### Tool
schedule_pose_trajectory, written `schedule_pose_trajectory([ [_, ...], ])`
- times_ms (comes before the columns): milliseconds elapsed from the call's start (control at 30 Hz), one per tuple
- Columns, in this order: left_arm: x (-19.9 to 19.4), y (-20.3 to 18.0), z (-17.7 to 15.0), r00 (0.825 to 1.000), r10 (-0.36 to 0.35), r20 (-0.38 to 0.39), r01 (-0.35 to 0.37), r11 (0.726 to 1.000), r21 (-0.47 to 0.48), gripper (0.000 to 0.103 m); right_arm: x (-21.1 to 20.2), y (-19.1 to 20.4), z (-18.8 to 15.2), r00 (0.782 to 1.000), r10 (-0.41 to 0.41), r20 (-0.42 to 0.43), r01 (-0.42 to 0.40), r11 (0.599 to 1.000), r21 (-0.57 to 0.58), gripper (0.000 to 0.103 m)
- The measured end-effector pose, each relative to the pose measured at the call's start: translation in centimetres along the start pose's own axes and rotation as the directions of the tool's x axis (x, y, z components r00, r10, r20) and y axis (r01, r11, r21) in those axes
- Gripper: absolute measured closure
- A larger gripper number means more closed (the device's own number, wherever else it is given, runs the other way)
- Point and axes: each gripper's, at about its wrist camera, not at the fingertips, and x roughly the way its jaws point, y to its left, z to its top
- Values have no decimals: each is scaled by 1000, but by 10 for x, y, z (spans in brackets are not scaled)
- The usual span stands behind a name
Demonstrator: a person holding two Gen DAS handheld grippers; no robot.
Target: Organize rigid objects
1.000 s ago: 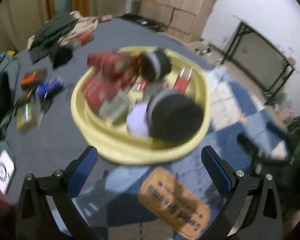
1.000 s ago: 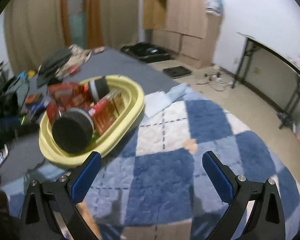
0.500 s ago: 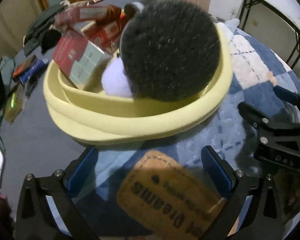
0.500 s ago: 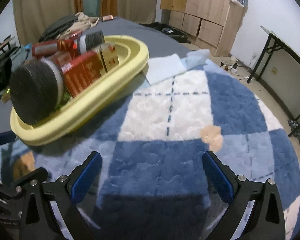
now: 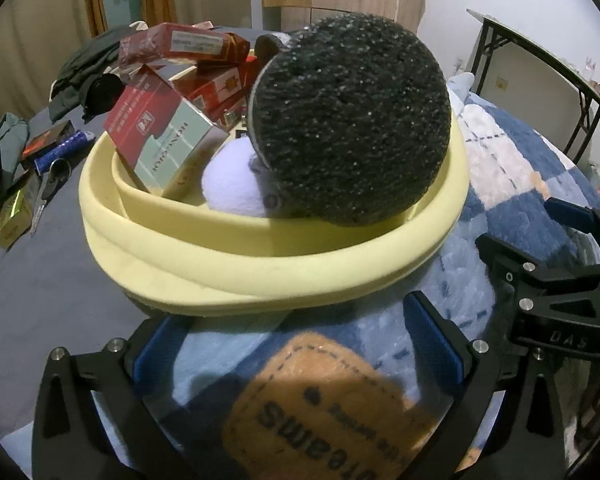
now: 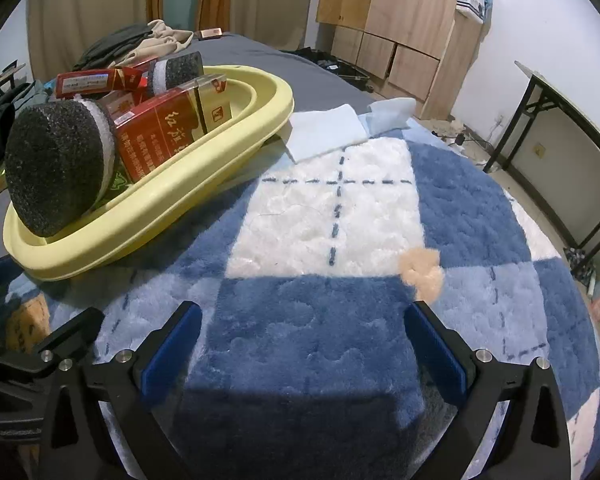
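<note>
A yellow oval basin [image 5: 260, 268] sits on a blue and white checked blanket [image 6: 332, 208]. It also shows at the left of the right wrist view [image 6: 148, 216]. It holds red boxes [image 5: 180, 46], a grey-green box [image 5: 176, 152] and two round black sponges, the nearer one [image 5: 352, 120] leaning on the front rim. My left gripper [image 5: 296, 336] is open and empty, low, just in front of the basin. My right gripper [image 6: 300, 340] is open and empty over the blanket, to the right of the basin.
Loose boxes, a blue tube [image 5: 60, 150] and scissors [image 5: 46, 192] lie on the grey sheet left of the basin. Clothes [image 6: 136, 42] are piled at the far end. Pale blue cloths [image 6: 324, 132] lie beyond the basin. A folding table [image 6: 572, 128] stands at the right.
Both grippers have dropped lower and come closer to the blanket. The left one has closed in on the basin's front rim. Both stay open.
</note>
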Motion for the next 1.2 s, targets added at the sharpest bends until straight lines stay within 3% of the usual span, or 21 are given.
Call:
schedule_pose_trajectory([
  [167, 0, -7, -1, 1000, -1, 5, 1, 999, -45, 0, -1, 0, 0, 1000, -1, -2, 1, 1000, 1, 0],
  [1200, -1, -8, -3, 1000, 3, 13, -2, 999, -40, 0, -1, -1, -1, 1000, 4, -2, -4, 1000, -3, 0],
])
